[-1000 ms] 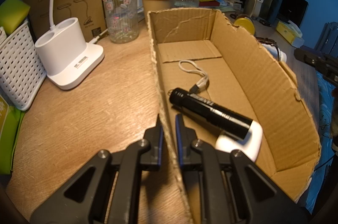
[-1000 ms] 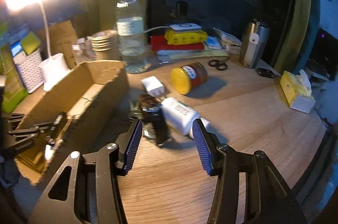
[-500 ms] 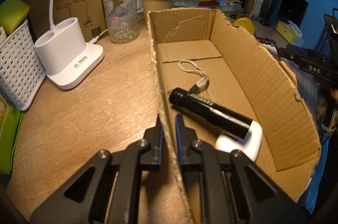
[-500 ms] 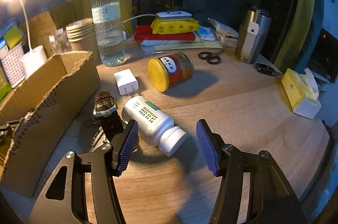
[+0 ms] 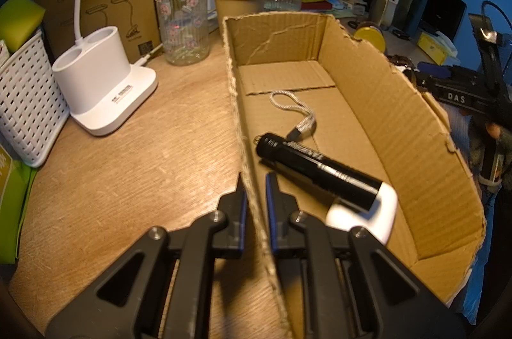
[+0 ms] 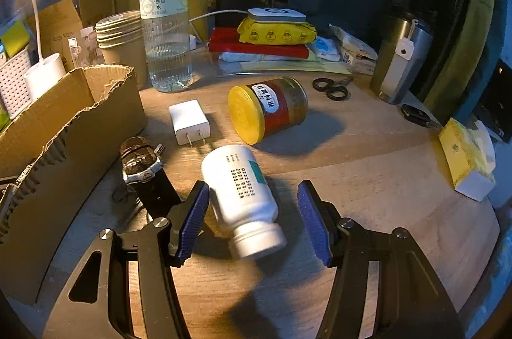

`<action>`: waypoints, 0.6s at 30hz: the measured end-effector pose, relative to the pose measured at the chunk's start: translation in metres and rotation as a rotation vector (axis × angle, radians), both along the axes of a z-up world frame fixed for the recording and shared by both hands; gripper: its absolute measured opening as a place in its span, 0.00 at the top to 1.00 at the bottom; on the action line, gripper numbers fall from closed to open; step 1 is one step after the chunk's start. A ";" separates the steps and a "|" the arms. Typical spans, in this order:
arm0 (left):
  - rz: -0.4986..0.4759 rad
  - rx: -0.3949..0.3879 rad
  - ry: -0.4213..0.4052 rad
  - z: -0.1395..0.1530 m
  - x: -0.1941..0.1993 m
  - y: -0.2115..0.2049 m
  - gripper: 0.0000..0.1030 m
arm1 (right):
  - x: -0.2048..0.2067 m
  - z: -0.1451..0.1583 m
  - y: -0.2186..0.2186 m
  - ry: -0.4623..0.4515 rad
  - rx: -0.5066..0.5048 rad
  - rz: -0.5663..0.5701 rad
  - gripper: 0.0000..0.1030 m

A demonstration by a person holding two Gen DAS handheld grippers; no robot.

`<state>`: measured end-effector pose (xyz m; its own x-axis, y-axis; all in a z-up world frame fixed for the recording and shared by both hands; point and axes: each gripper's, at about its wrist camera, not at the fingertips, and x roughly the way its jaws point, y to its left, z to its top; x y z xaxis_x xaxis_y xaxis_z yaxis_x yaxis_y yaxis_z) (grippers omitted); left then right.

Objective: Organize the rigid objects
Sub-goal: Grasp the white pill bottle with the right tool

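While jaws stand apart, white bottle (image 6: 241,198) lies between, untouched, cap nearest camera.

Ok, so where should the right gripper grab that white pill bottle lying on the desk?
Grip the white pill bottle across its straight cylindrical body, not the narrower cap. It lies on its side, cap toward the camera, already between the open right gripper, so come down from above, one pad on each long side.

You have one flashlight (image 5: 320,168) and one white block (image 5: 377,216) inside the single cardboard box (image 5: 416,131). On the tabletop (image 6: 368,179) lie one pill bottle (image 6: 243,195), one jar (image 6: 272,108), one charger (image 6: 189,121) and one watch (image 6: 142,166).
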<state>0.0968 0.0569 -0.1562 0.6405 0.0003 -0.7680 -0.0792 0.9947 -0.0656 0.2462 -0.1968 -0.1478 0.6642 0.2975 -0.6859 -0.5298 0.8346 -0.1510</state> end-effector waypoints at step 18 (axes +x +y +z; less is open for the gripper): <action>0.000 0.000 0.000 0.000 0.000 0.000 0.89 | -0.001 -0.009 0.010 0.033 -0.019 -0.013 0.56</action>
